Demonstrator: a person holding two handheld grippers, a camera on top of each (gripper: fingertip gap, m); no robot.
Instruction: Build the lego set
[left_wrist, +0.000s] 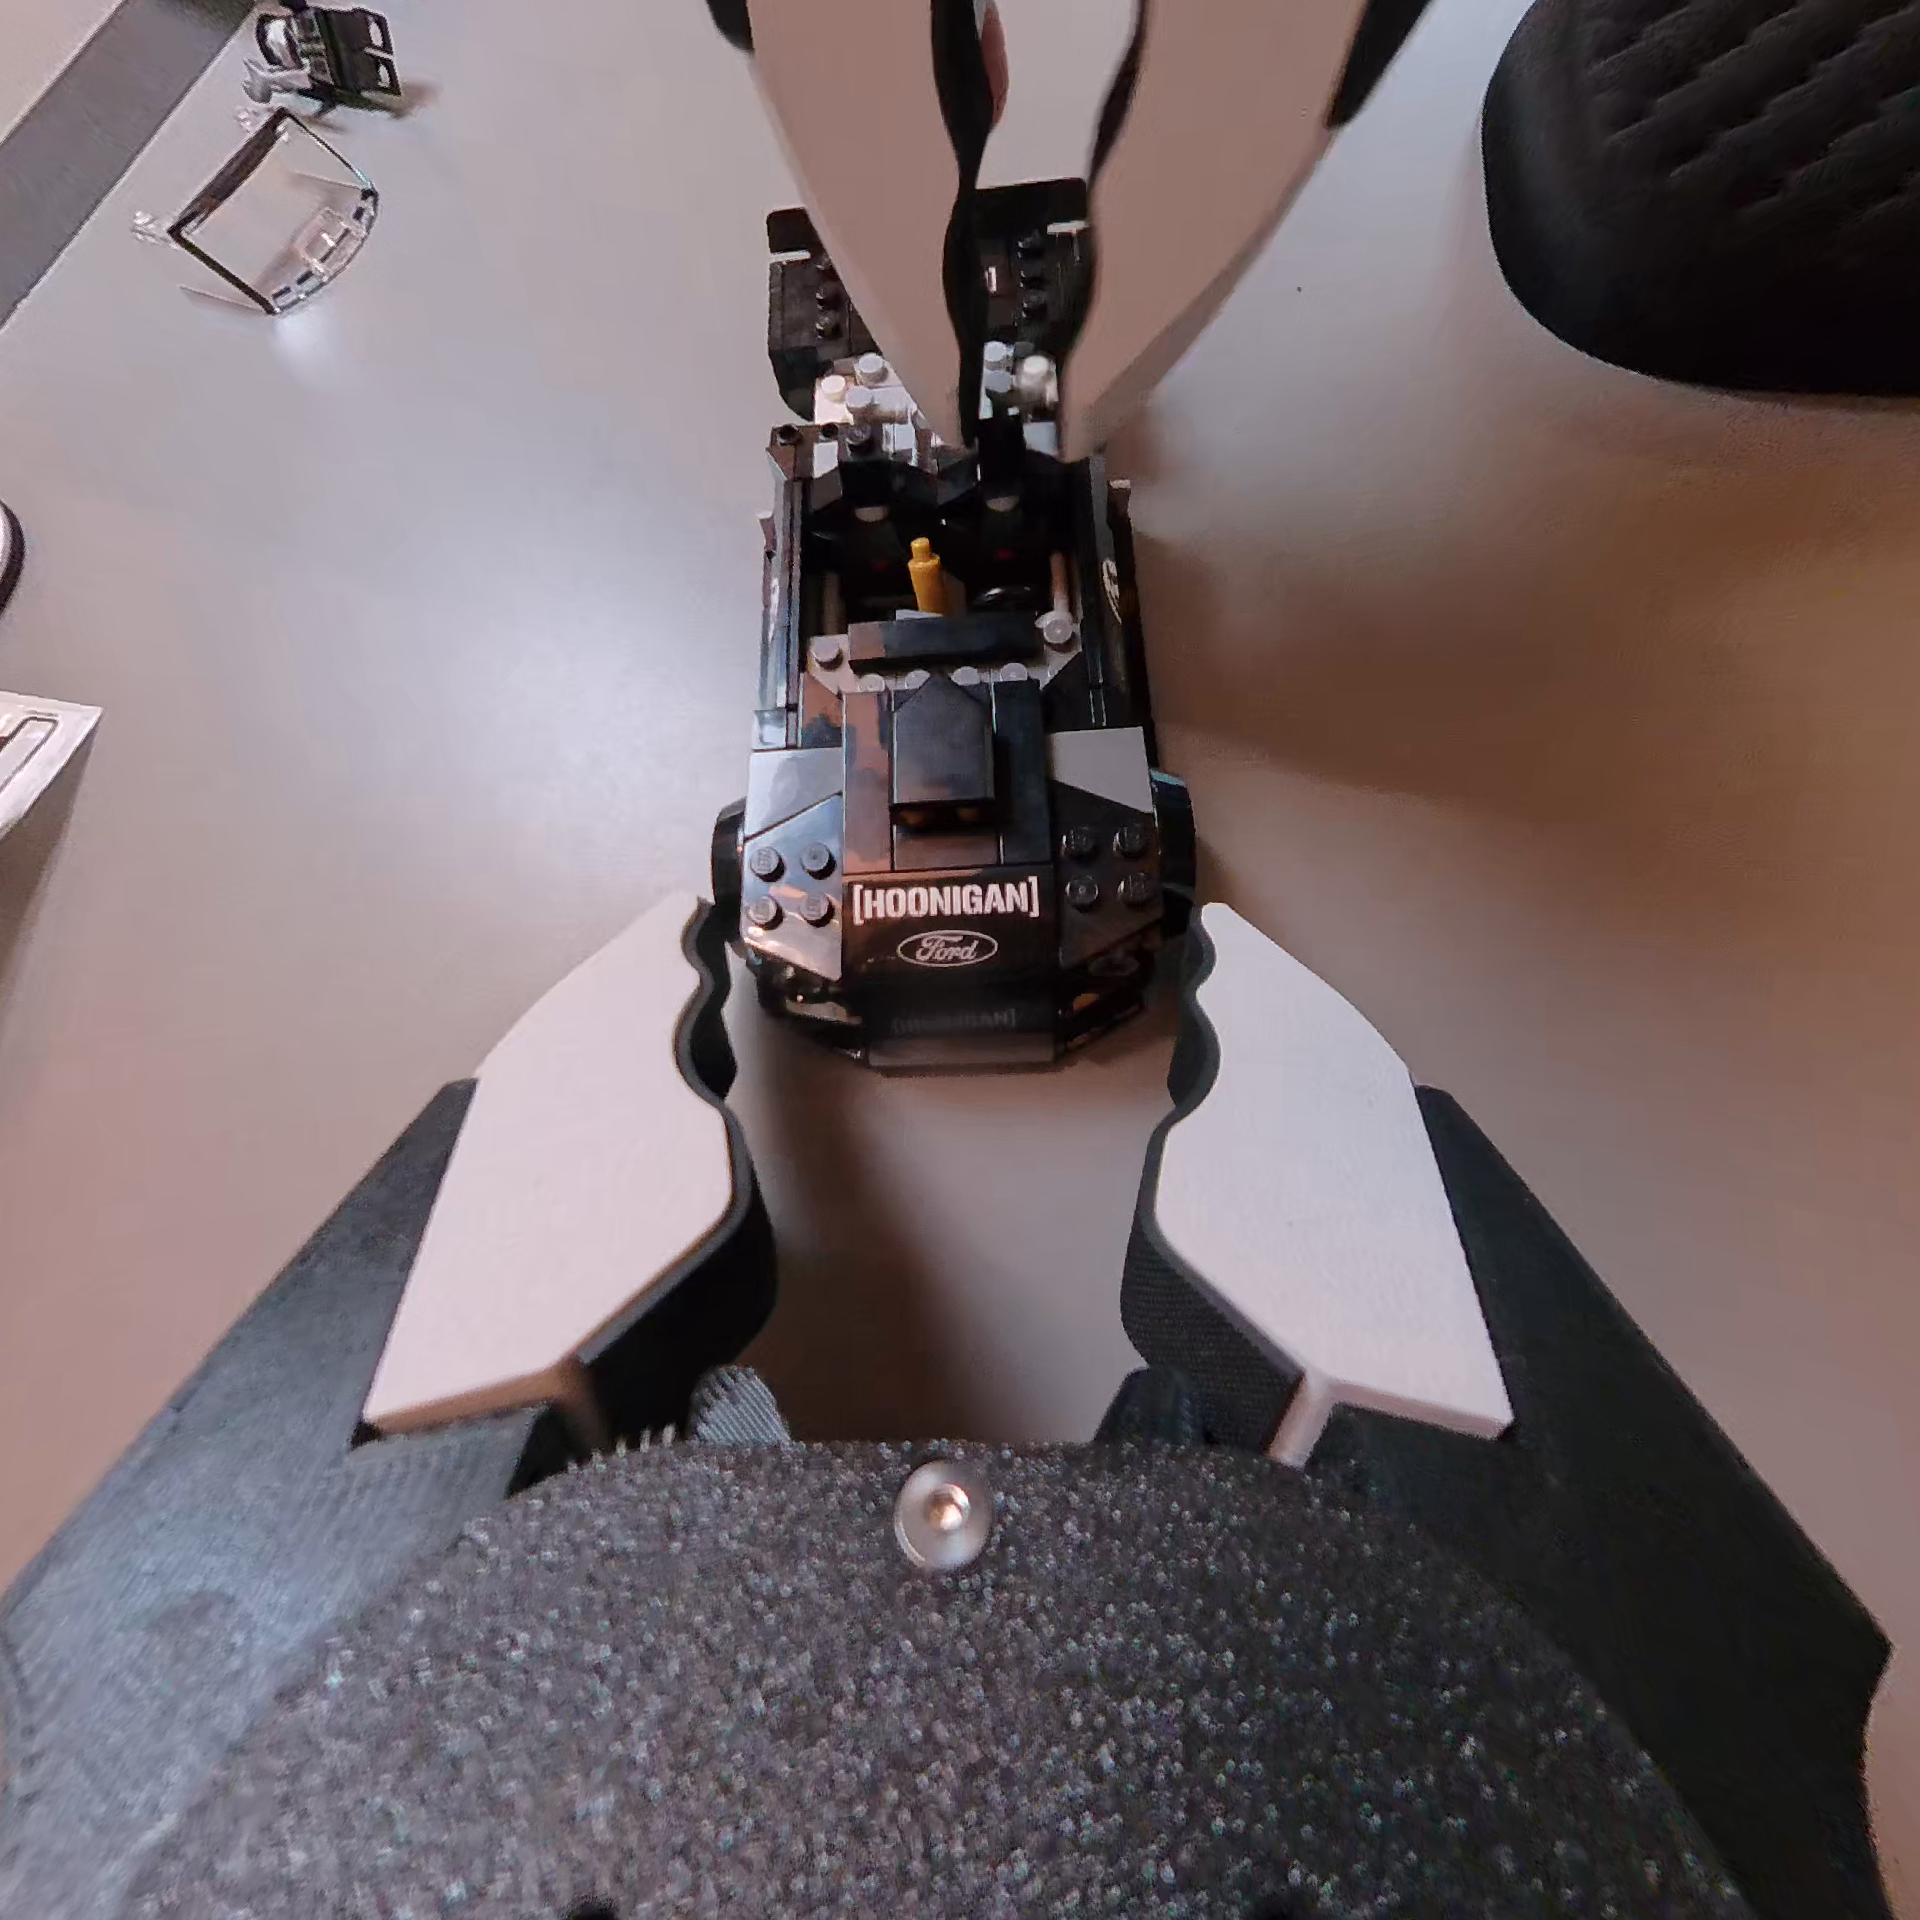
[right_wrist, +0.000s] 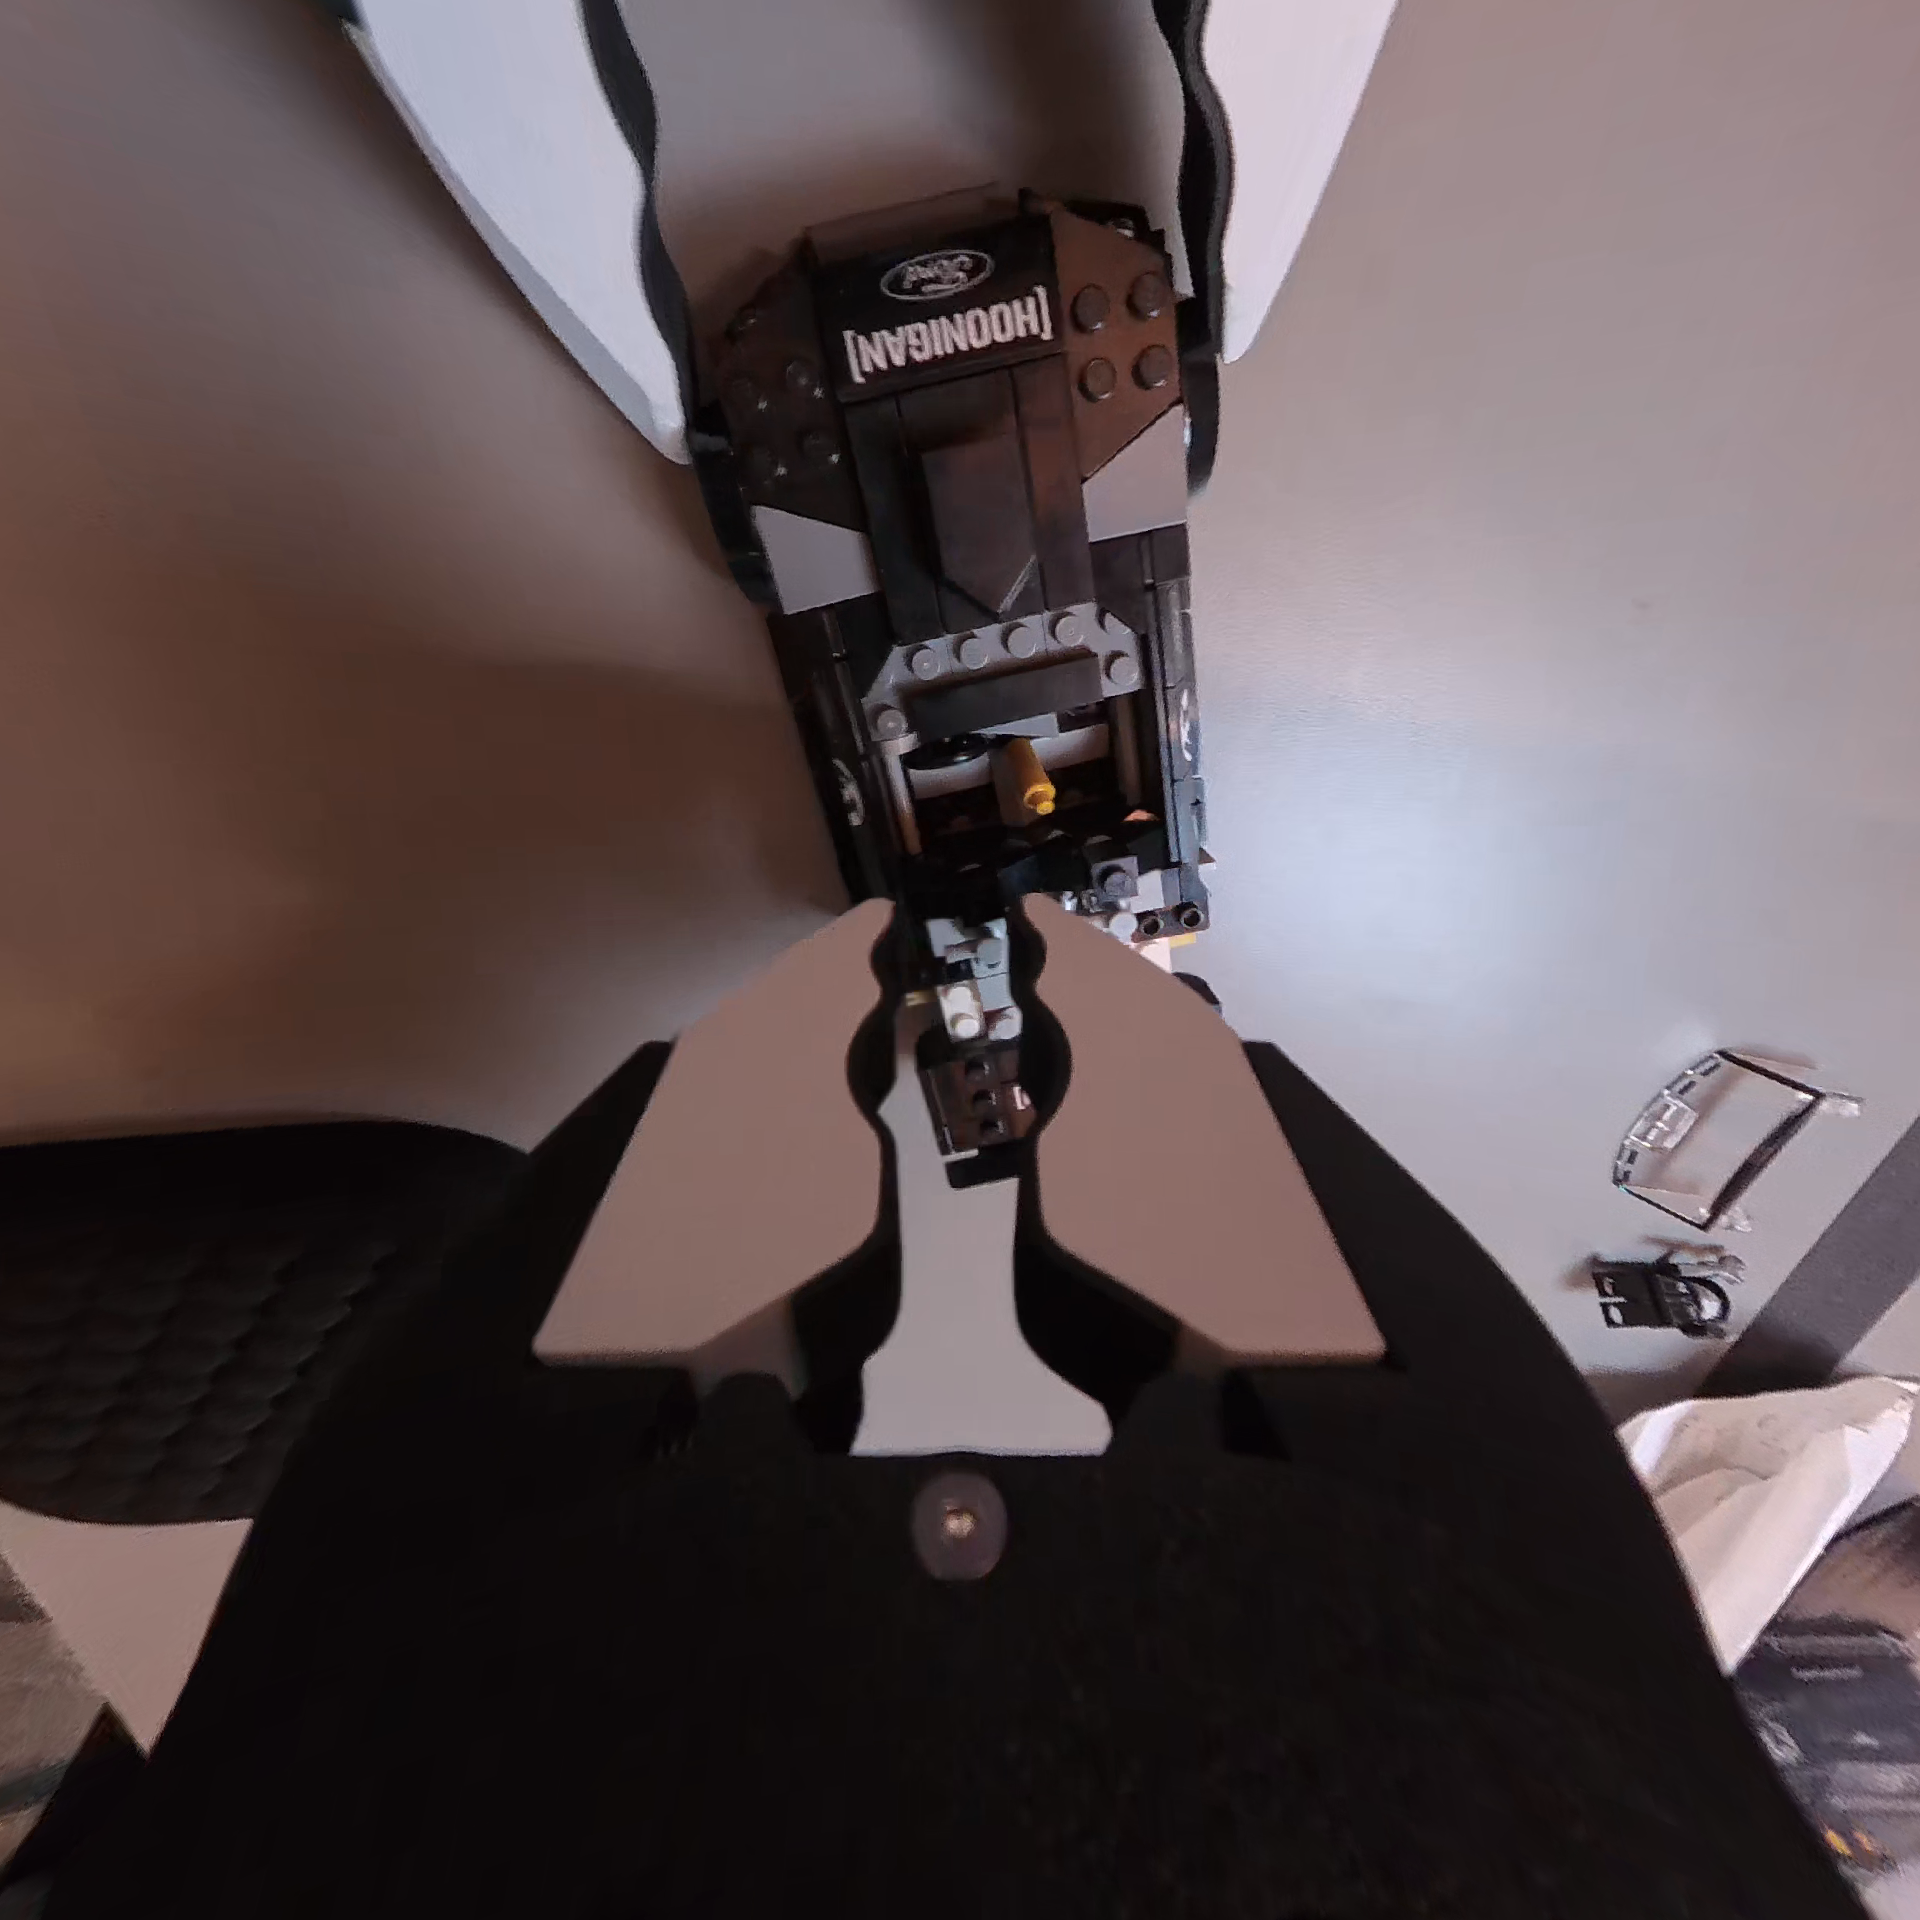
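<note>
The black lego car (left_wrist: 951, 665) sits mid-table (left_wrist: 416, 727), with the left gripper (left_wrist: 951, 956) spread wide around its nose, fingers just off both front corners. The right gripper (right_wrist: 951, 925) is narrow over the rear, though whether it's actually pinching a brick is hard to tell. There's plenty of bare table on both sides; the clear windshield piece (left_wrist: 265, 213) and a small black part (left_wrist: 332, 52) sit well off near the table edge.

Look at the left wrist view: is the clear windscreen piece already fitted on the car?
No, the clear windscreen piece lies on the table, apart from the car.

Glossy black plastic lego car (left_wrist: 951, 727) on a smooth matt table (left_wrist: 416, 623); clear glossy plastic windscreen piece (left_wrist: 265, 213).
</note>
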